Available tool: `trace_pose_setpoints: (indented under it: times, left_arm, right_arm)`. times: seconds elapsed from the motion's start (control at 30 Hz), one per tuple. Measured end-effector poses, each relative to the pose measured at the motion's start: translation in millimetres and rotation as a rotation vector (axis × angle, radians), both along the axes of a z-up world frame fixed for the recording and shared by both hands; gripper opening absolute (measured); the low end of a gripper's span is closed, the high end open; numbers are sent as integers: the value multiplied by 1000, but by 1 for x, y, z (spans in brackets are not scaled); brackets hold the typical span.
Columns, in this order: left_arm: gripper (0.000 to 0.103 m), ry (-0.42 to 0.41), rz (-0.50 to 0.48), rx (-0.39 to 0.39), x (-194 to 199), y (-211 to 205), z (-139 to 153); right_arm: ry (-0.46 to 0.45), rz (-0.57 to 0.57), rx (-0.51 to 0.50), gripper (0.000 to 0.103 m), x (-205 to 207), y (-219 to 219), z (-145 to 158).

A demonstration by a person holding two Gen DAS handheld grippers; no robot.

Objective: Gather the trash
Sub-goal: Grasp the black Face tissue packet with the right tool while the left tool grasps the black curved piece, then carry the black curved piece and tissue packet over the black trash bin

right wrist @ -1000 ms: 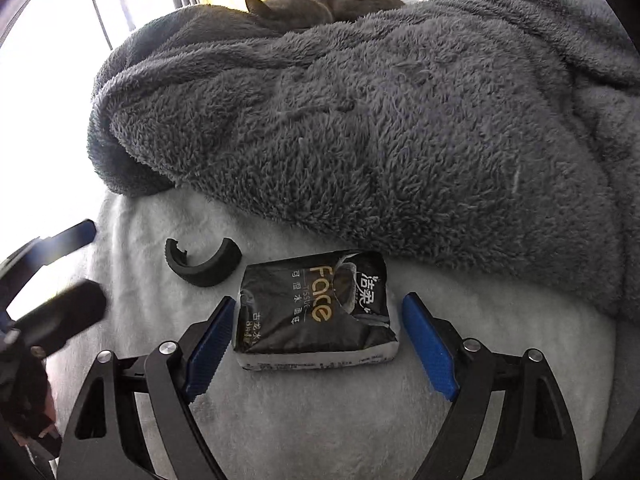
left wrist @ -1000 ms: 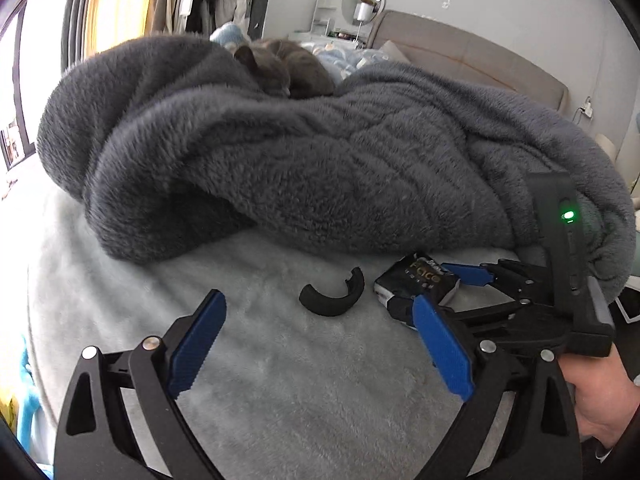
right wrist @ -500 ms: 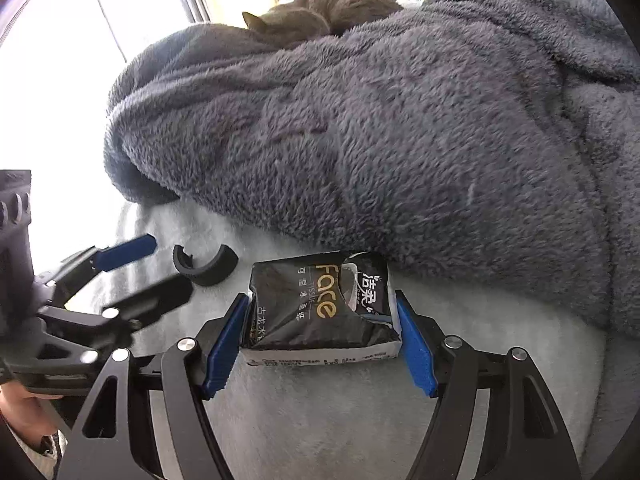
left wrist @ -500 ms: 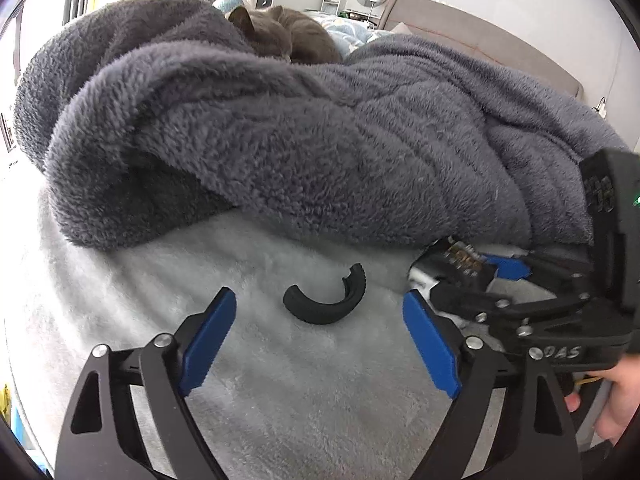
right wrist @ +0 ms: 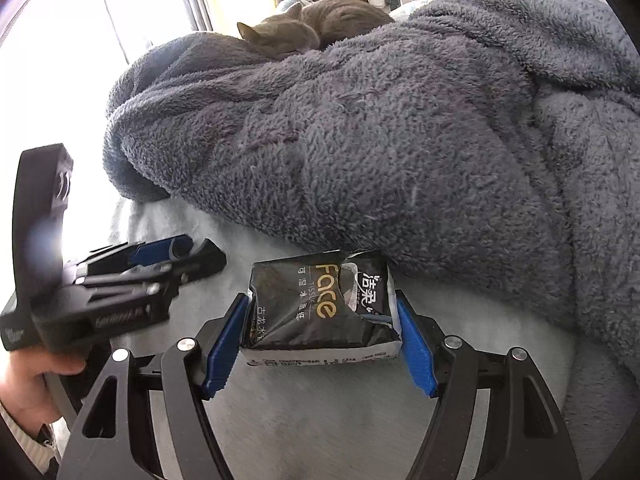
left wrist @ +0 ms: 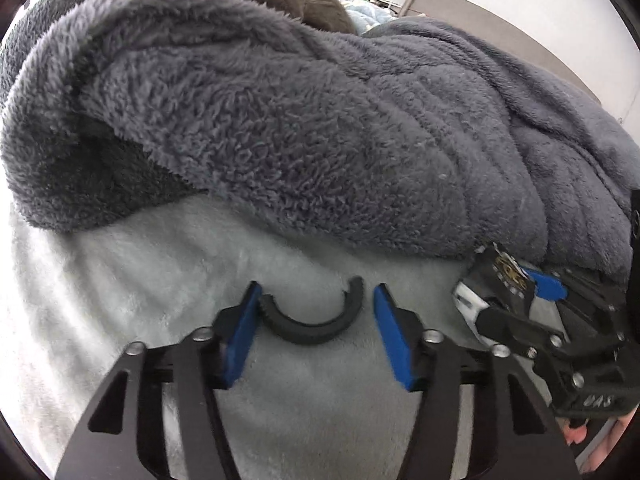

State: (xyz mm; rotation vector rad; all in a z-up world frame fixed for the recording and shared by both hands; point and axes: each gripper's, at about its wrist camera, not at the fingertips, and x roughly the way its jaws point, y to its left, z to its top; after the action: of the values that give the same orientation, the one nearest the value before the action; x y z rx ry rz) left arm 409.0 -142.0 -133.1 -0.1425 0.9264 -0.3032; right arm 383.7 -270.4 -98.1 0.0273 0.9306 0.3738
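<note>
Pale fleece bedding [left wrist: 132, 280] lies under us. Our left gripper [left wrist: 316, 312] has just been closing around the black curved clip [left wrist: 310, 322], right pad not yet touching; it could squirt free. Our right gripper [right wrist: 322, 330] clamps the tissue pack [right wrist: 320, 300], which may crumple.

I am pointing my left black gripper with blue pads [left wrist: 316, 320] steeply downward; its jaws have just been closing around a curved black plastic piece [left wrist: 312, 318], one pad touching it, the other just beside. My right black gripper with blue pads [right wrist: 322, 334] is angling down likewise, its pads pressing a black tissue packet [right wrist: 320, 304].
</note>
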Motion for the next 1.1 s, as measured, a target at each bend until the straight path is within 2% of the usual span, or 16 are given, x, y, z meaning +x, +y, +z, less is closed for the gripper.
trace_pose_setpoints:
  times: [0.17,0.37,0.63,0.97,1.1]
  left_arm:
    - [48,-11,7,38,-2,-5,0]
    - [47,-64,-40,26,-17,-14,14]
    - [47,-67,-65,40,-43,-2,22]
    - [47,-94,-28,58,-78,29,38]
    - [47,-102,-3,54,-104,51,46]
  right_arm:
    - [1,-11,-3,72,-10,-20,1]
    - [-22,-35,7,72,-22,-36,19]
    - [-45,-48,48,72,-46,-15,35]
    - [-75,-36,59,72,-75,24,46]
    - [-95,-27,70,72,-90,37,50]
